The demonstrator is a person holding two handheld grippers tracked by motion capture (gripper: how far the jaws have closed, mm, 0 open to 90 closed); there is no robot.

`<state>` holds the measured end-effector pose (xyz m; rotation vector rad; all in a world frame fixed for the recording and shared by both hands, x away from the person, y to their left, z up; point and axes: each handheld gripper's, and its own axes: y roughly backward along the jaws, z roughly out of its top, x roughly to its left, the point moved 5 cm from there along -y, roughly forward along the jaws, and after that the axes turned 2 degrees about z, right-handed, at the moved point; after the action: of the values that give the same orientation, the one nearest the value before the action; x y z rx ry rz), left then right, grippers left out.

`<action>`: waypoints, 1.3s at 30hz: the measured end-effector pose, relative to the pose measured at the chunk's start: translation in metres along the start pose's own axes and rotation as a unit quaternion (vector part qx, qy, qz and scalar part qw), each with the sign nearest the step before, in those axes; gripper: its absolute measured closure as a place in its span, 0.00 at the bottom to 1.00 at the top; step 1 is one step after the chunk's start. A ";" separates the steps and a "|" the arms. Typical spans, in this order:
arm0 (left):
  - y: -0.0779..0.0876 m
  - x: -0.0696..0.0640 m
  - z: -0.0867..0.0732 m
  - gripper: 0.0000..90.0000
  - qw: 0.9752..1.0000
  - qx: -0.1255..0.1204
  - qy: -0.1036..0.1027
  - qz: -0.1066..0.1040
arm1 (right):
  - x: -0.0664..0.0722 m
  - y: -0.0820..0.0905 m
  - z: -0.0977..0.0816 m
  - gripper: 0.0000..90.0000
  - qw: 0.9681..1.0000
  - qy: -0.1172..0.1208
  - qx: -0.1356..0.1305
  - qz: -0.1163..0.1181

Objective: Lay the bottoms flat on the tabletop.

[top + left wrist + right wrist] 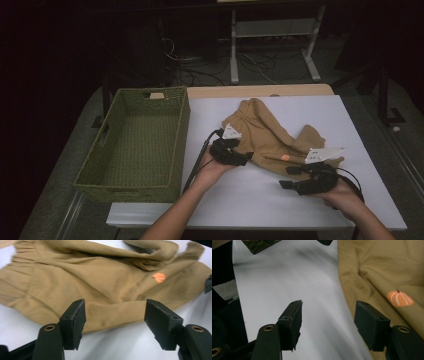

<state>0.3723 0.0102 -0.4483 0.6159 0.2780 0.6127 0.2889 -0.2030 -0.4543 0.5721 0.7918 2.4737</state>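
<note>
A dim room surrounds a white-topped desk [310,200], the brightest surface, with a strip of pale wood along its far edge. Beyond it, a white metal frame with a low shelf [272,30] stands on a grey floor [350,75], where loose cables [210,65] lie tangled. Both far sides fade into near-black shadow.

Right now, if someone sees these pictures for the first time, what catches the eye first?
Tan trousers lie crumpled on the white table, with a small orange pumpkin patch on the cloth. Left of them stands a green woven basket. Both the left gripper and the right gripper sit open at the cloth's near edge.
</note>
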 end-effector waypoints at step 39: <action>-0.049 -0.038 -0.018 0.71 0.996 0.049 -0.077 -0.008 | 0.001 0.000 -0.010 0.44 1.000 0.001 0.010 0.002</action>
<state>0.3575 -0.0363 -0.4896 0.7511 0.1689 0.5347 0.2829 -0.2073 -0.4618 0.5776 0.8182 2.4730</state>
